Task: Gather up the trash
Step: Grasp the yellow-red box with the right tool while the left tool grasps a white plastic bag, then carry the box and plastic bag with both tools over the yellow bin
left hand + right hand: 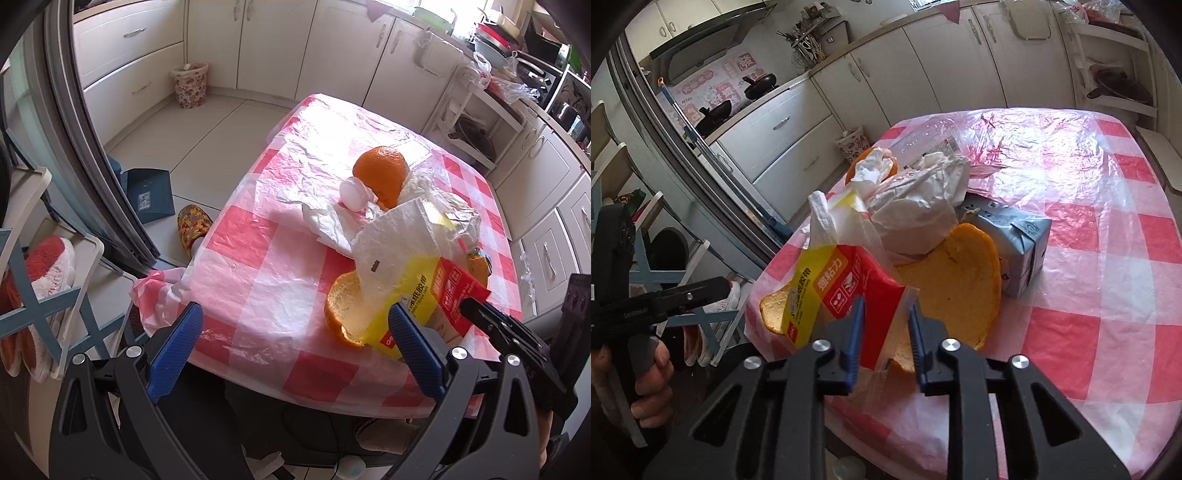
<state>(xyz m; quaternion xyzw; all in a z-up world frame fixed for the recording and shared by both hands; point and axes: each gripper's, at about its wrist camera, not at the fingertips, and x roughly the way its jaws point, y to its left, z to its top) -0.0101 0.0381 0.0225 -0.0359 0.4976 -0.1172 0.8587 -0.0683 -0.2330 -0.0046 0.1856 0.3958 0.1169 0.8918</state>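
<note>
R gripper (pixel 884 317) is closing on the clear edge of the yellow-red wrapper (pixel 846 291), lower centre; pinch deeper before lifting. L gripper (pixel 295 328) is hanging open.

wrapper (pixel 846 291): red and yellow, white Chinese characters "强粘力" on the red bit
wrapper, yellow part: more Chinese print, too blurry for me
carton (pixel 1023 251): small print, can't make it out
</note>
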